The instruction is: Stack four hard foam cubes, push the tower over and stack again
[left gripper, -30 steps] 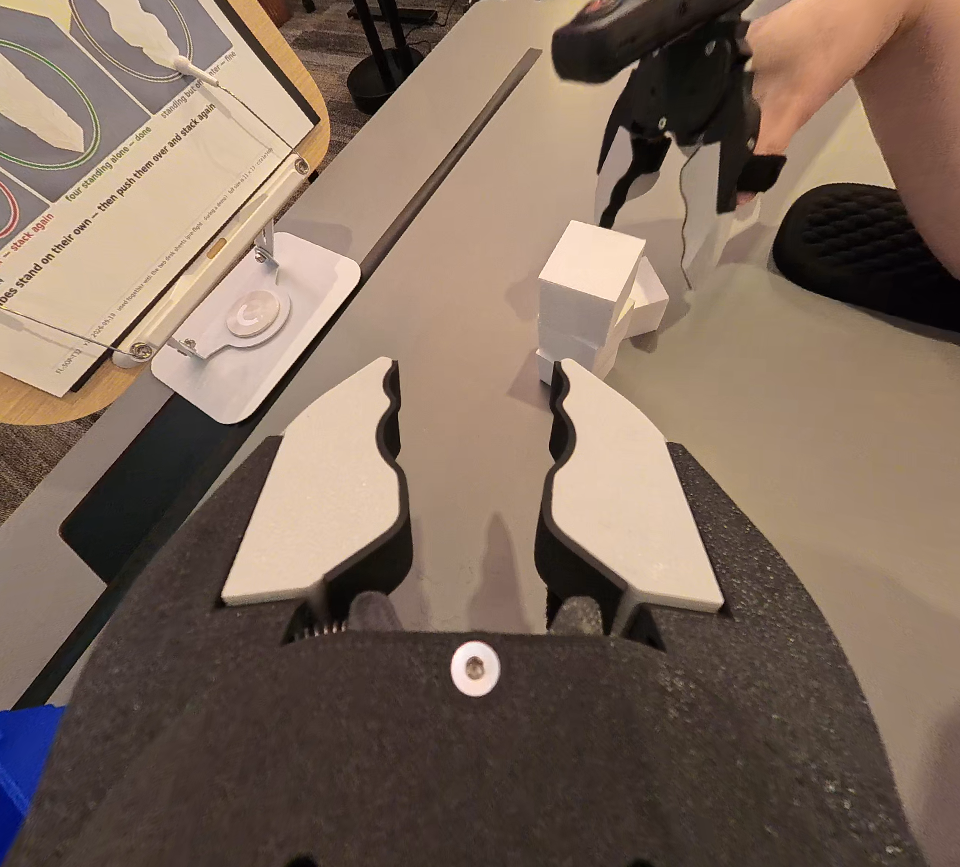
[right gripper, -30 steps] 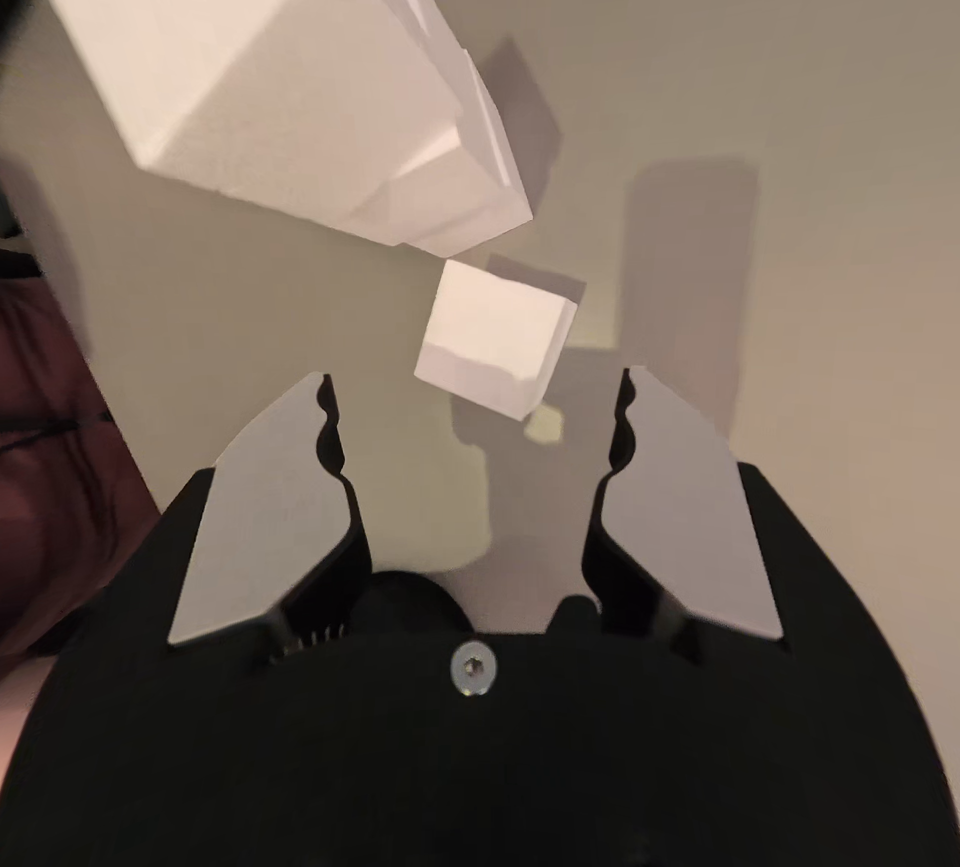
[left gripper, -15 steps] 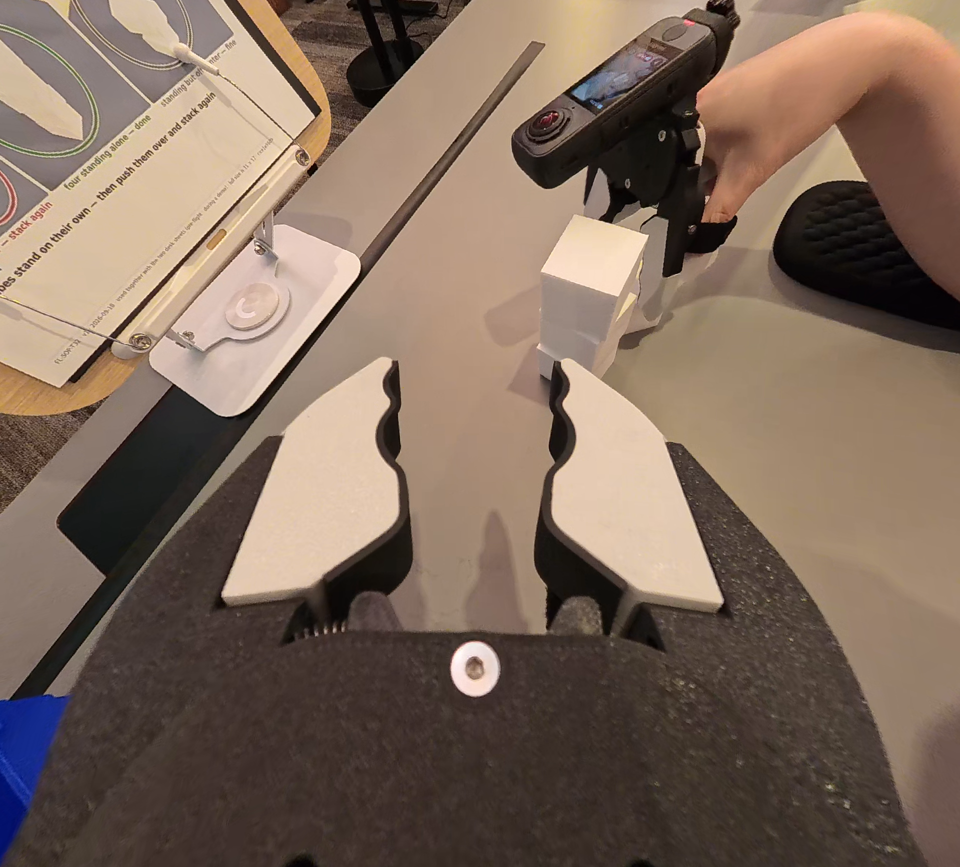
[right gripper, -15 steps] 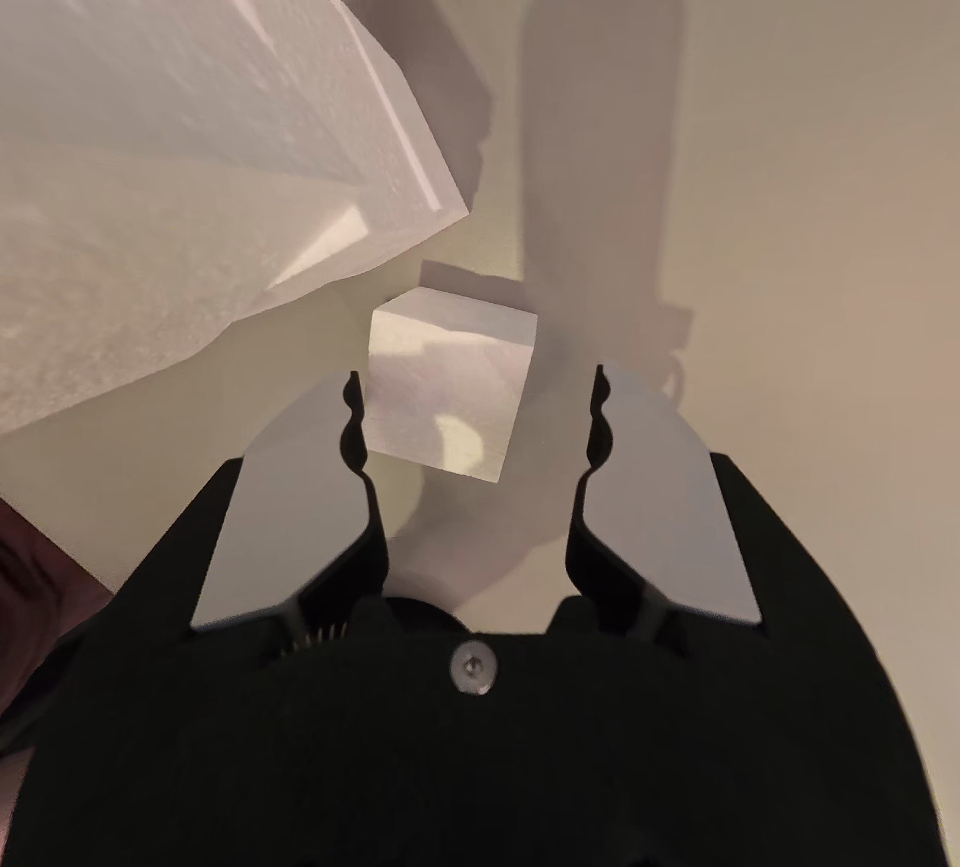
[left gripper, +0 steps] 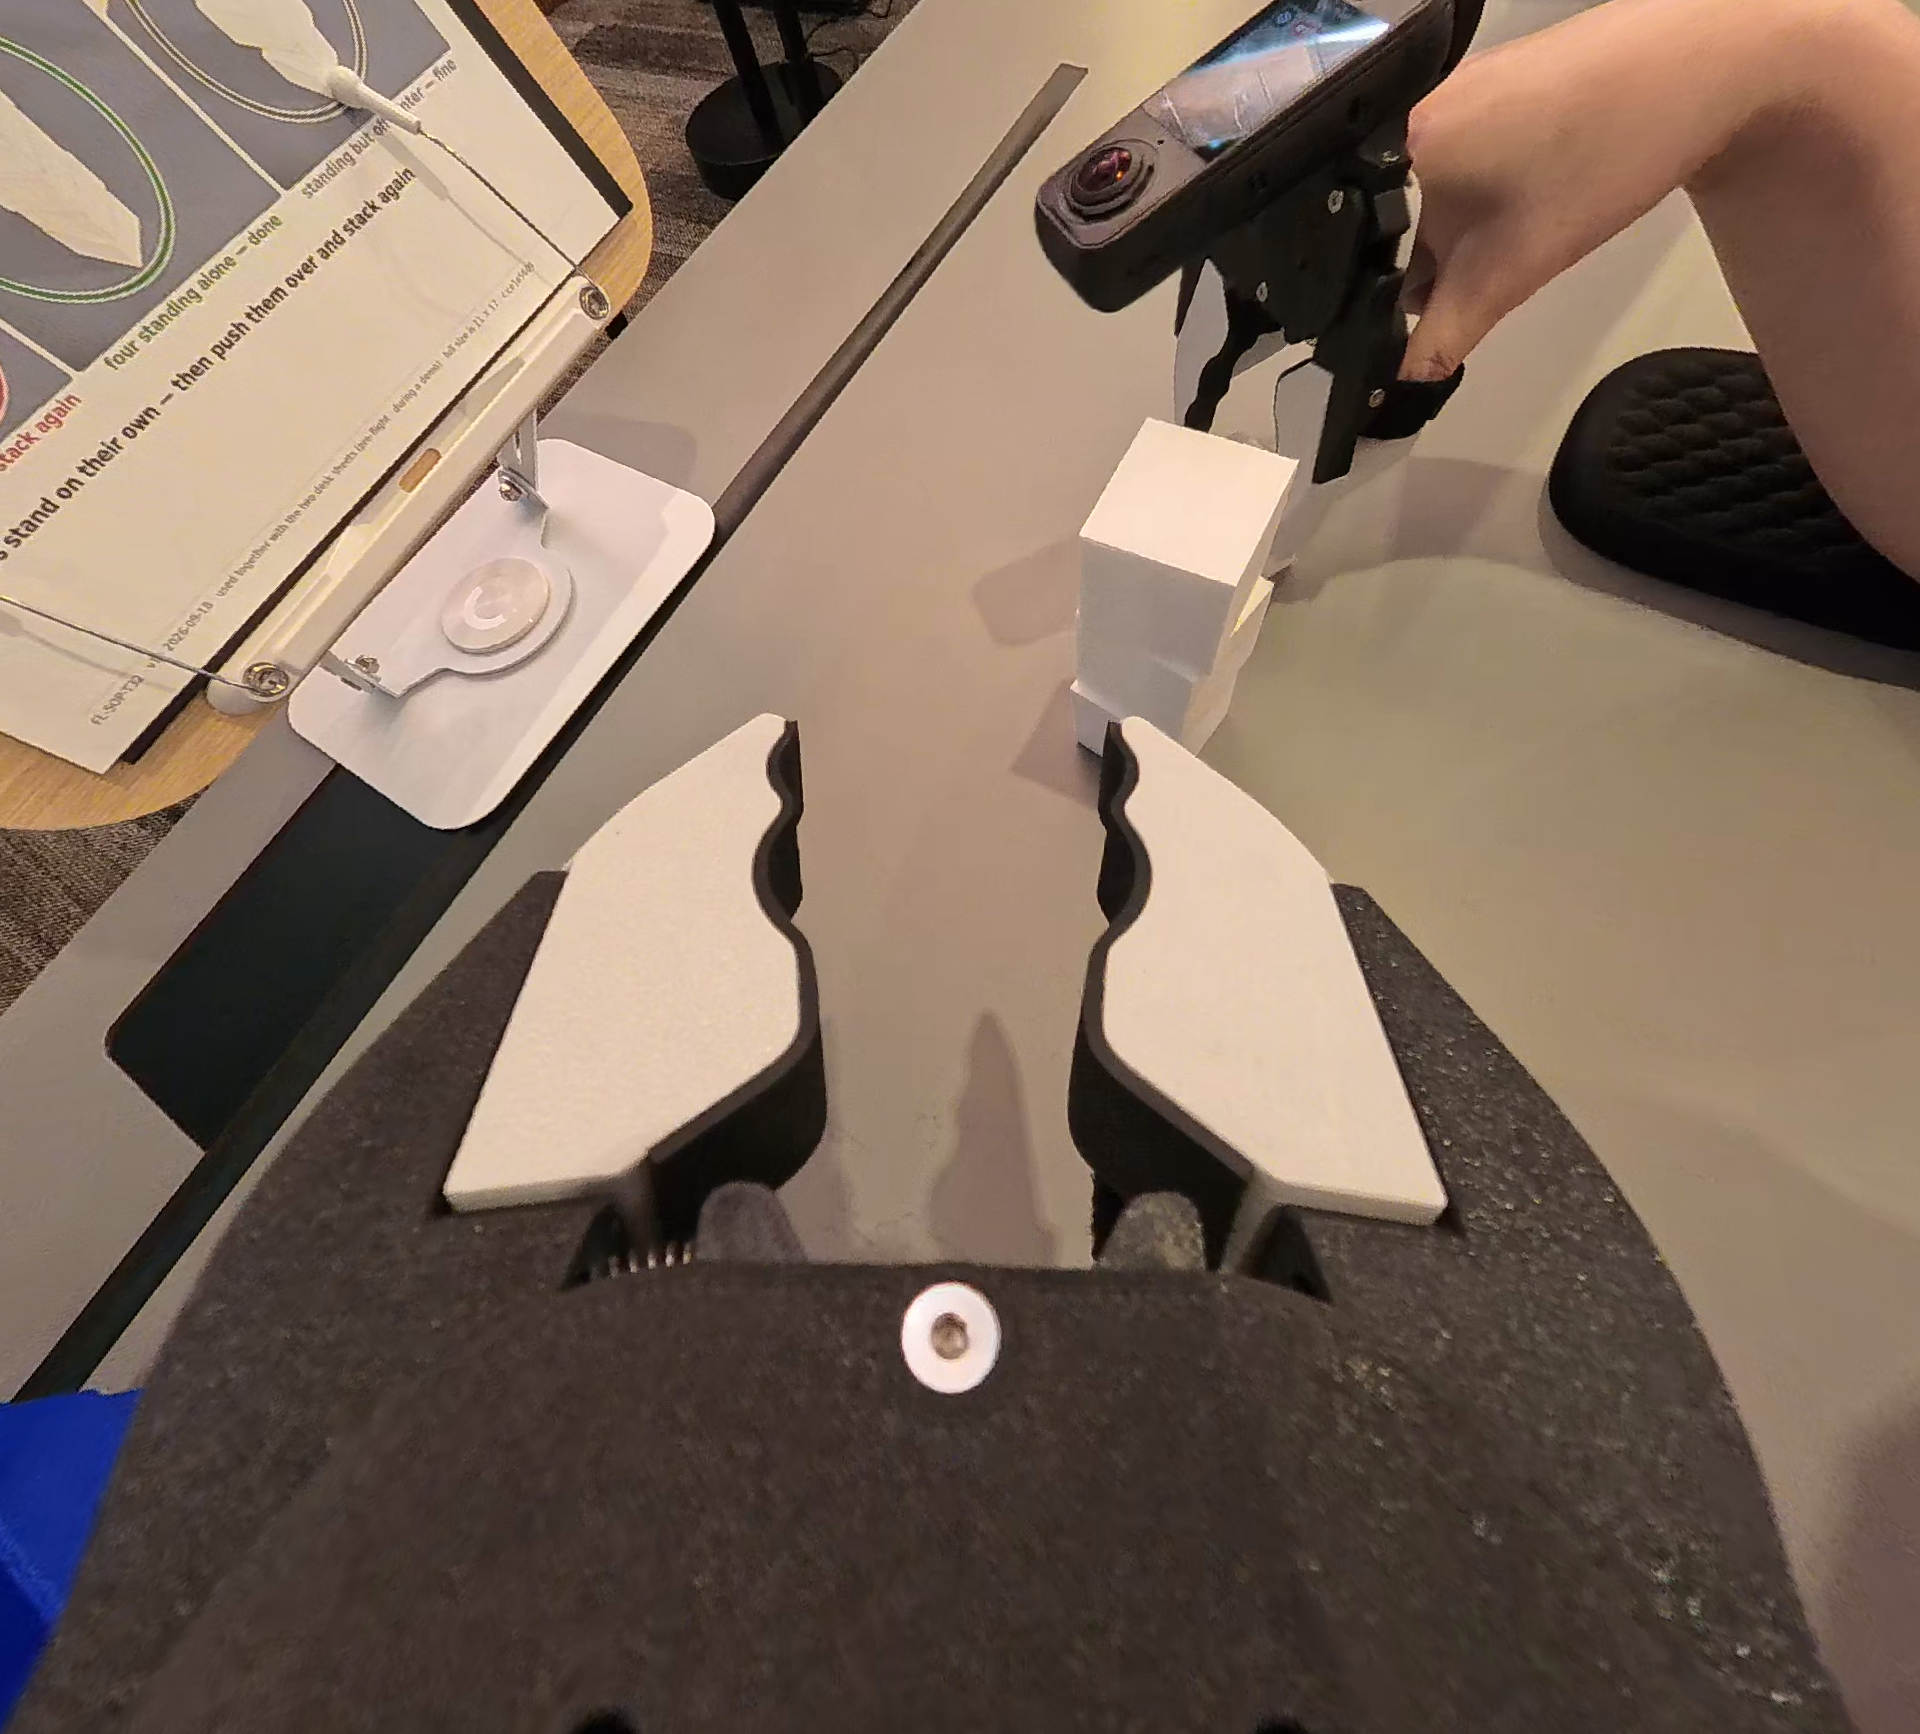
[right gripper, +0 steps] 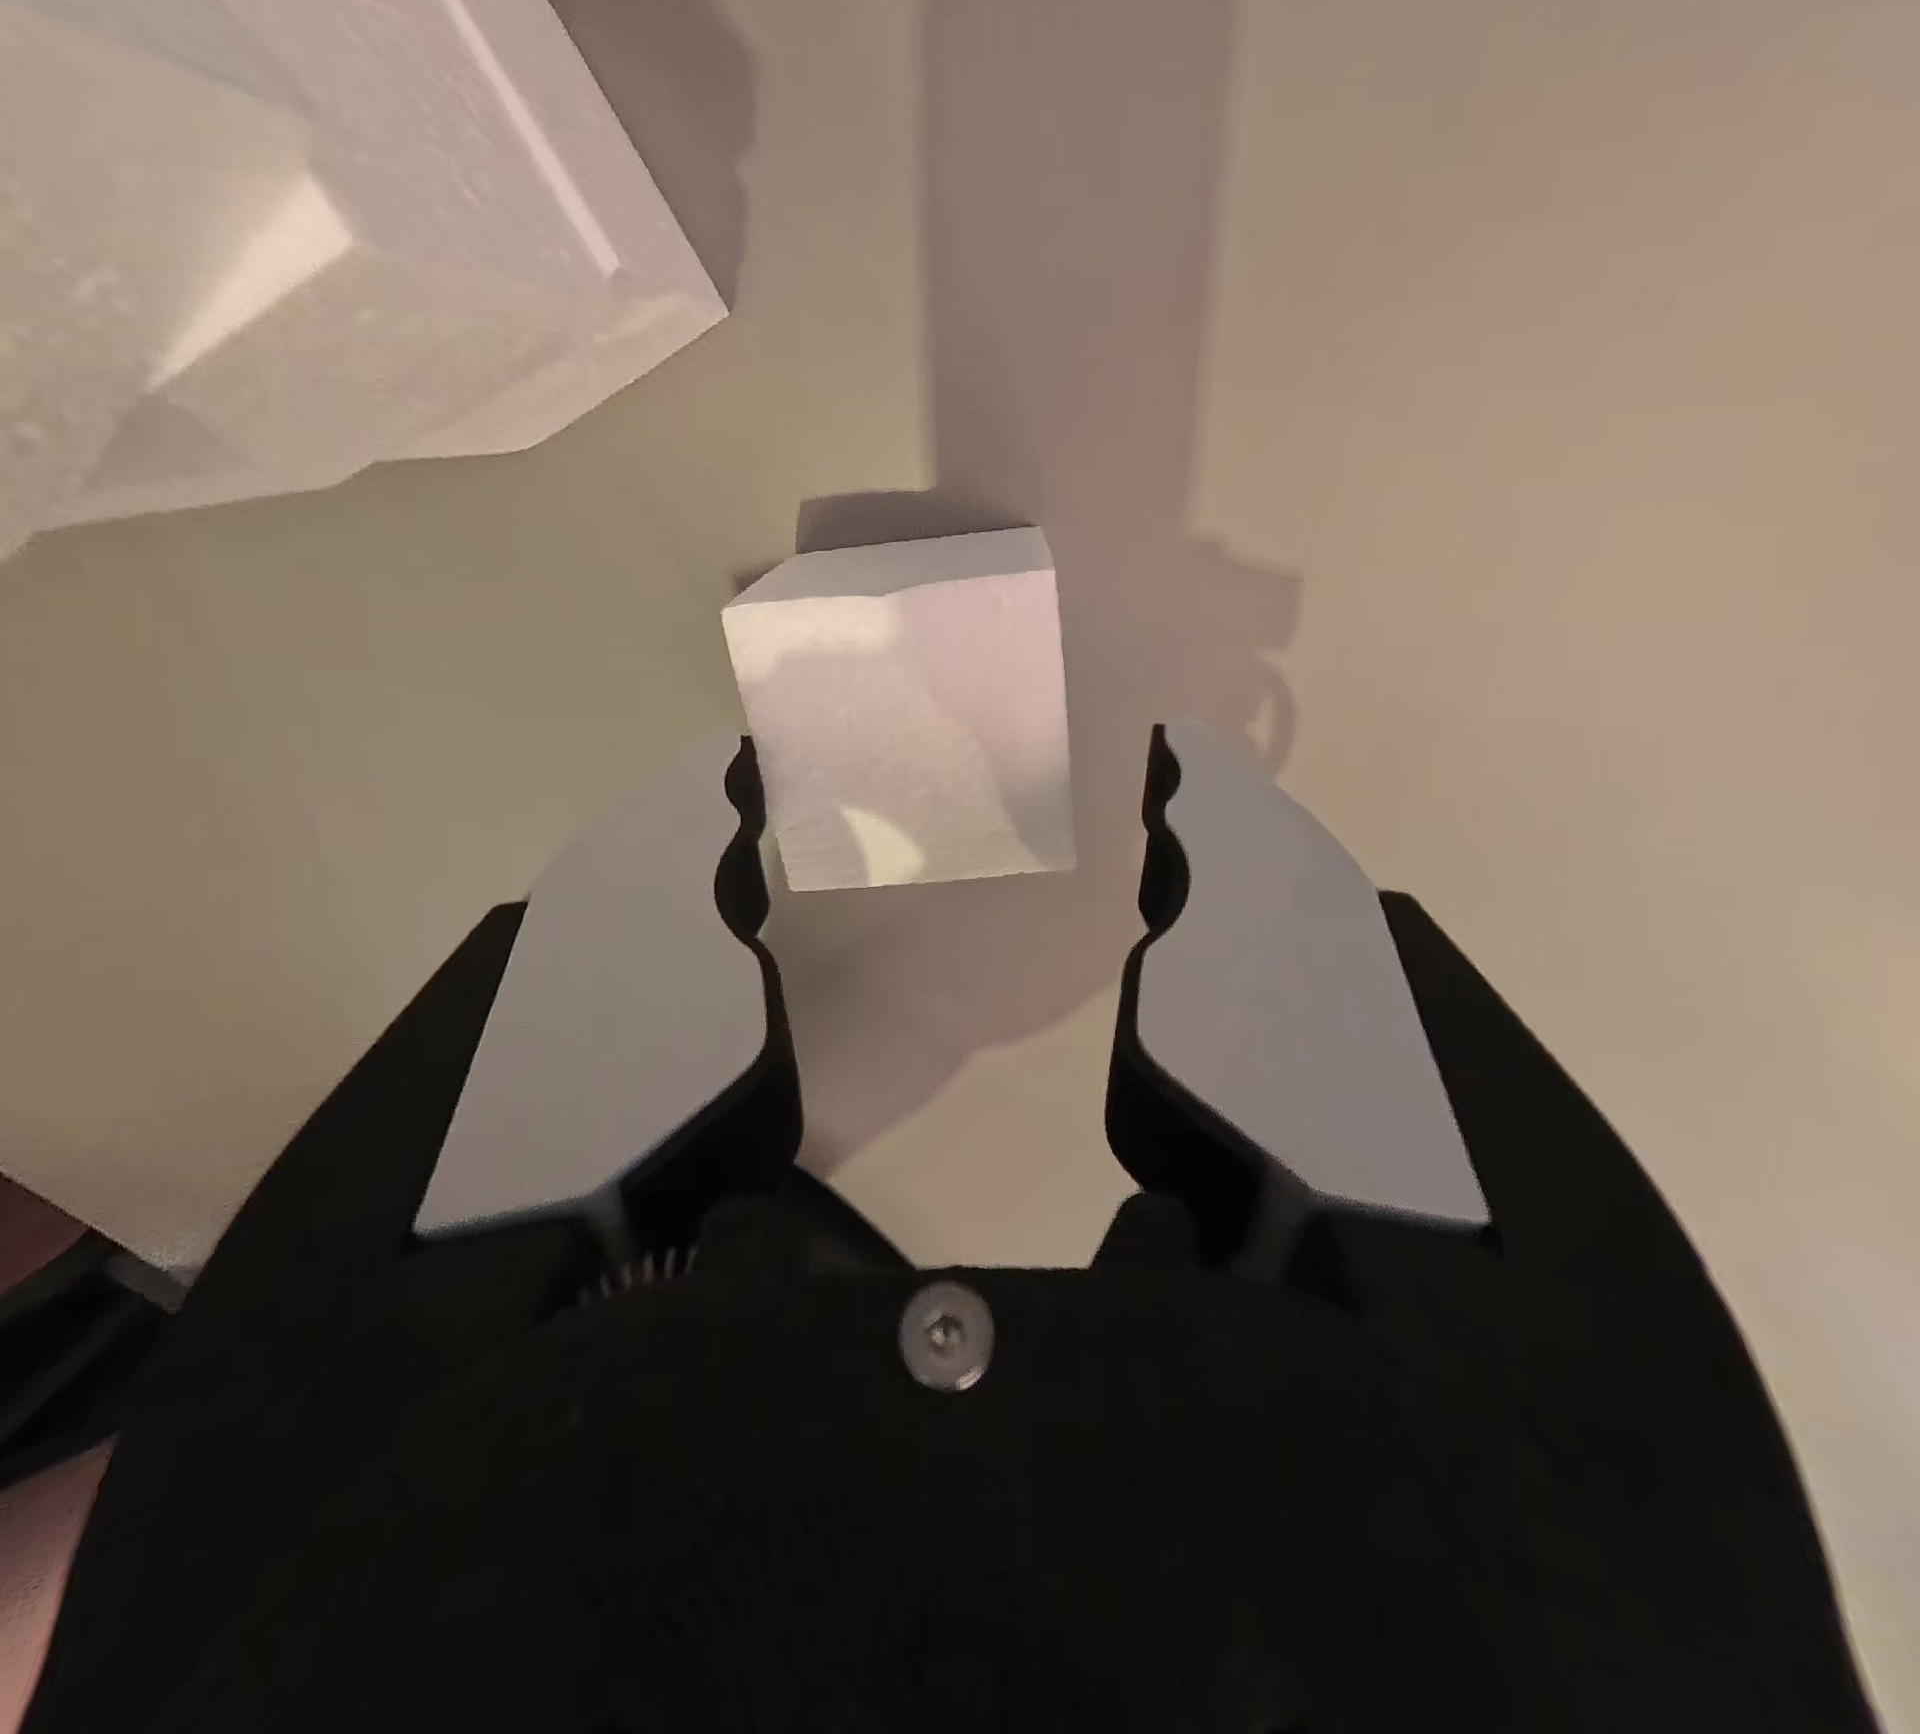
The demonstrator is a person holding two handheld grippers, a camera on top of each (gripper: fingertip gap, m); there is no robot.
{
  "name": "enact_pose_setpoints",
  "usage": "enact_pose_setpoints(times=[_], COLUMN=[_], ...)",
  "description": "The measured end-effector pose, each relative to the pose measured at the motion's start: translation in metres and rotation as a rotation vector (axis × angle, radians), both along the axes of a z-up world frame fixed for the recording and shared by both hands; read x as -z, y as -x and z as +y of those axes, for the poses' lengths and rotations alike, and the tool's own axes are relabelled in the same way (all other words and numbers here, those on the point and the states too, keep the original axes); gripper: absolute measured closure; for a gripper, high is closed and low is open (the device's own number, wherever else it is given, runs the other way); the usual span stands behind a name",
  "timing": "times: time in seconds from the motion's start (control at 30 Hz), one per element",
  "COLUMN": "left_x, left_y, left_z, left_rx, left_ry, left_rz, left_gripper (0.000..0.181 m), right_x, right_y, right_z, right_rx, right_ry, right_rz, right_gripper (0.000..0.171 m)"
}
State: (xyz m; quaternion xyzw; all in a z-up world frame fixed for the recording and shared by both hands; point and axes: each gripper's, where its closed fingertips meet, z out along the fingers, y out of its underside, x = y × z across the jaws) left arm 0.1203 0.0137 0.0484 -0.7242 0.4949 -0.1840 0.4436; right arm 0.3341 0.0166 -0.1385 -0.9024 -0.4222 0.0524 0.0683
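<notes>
Left wrist view: I see the stack of cubes (left gripper: pixel 1174 604) right of centre on the table (left gripper: pixel 1455 853), document stand (left gripper: pixel 499 614) at left, right gripper (left gripper: pixel 1257 406) directly behind the stack. Right wrist view: lone cube (right gripper: pixel 904 718) centre frame, stack (right gripper: pixel 260 157) upper left.

White foam stack (left gripper: pixel 1174 583) upright; loose cube (right gripper: pixel 904 713) beside it

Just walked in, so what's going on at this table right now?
A person is stacking white foam cubes with two handheld grippers. A three-cube stack stands on the table. The right gripper, open, is down around a loose cube beside it. The left gripper hangs open and empty, short of the stack.
</notes>
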Motion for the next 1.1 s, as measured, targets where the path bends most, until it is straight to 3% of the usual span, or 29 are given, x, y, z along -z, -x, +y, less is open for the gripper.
enact_pose_setpoints(times=[0.17,0.33,0.5,0.7,0.83,0.97,1.1], left_x=[0.002,0.002,-0.001,-0.004,-0.004,-0.001,0.002], left_y=[-0.001,-0.001,0.003,0.011,0.012,0.011,0.010], left_z=[0.000,0.000,0.002,0.007,0.008,0.008,0.008], left_rx=[0.001,0.002,-0.011,-0.036,-0.040,-0.040,-0.038], left_ry=[0.005,0.003,0.000,-0.004,-0.004,0.000,0.003], left_rz=[0.005,0.009,-0.001,-0.015,-0.014,-0.006,0.006], left_gripper=[0.126,0.126,0.127,0.127,0.127,0.127,0.127], right_x=[0.003,-0.002,-0.042,-0.149,-0.211,-0.216,-0.194], right_y=[-0.008,-0.010,-0.011,0.006,0.052,0.087,0.104], right_z=[-0.001,0.001,0.008,0.022,0.002,-0.015,-0.011], right_rx=[-0.086,-0.104,-0.074,-0.075,-0.213,-0.397,-0.440], right_ry=[-0.011,-0.033,-0.154,-0.543,-0.665,-0.594,-0.483], right_rz=[-0.043,-0.043,0.095,0.434,0.848,1.114,1.231], right_gripper=[0.111,0.111,0.111,0.111,0.112,0.112,0.112])
